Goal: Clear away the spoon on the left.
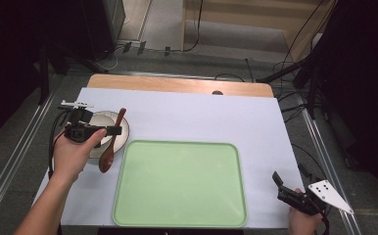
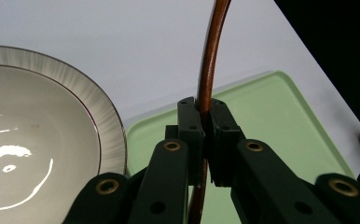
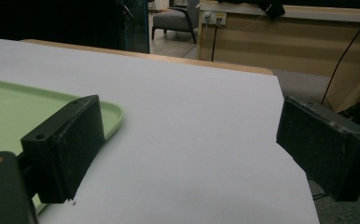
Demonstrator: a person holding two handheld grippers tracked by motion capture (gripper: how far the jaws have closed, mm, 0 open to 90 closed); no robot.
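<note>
A brown wooden spoon point(image 1: 106, 159) hangs over the left part of the table, its handle point(image 2: 207, 70) clamped between the jaws of my left gripper point(image 2: 205, 112). In the high view that left gripper point(image 1: 114, 130) is held over a white bowl point(image 1: 122, 139) with a ribbed rim point(image 2: 82, 91), just left of a light green tray point(image 1: 179, 183). At the table's near right corner my right gripper point(image 1: 290, 174) rests low and open. Between its wide jaws point(image 3: 187, 140) there is only the white table cover.
The tray point(image 2: 280, 121) lies empty in the middle near part of the white-covered table point(image 1: 201, 117). A wooden table edge point(image 1: 177, 84) runs along the back. Cables and dark stands crowd the floor on both sides.
</note>
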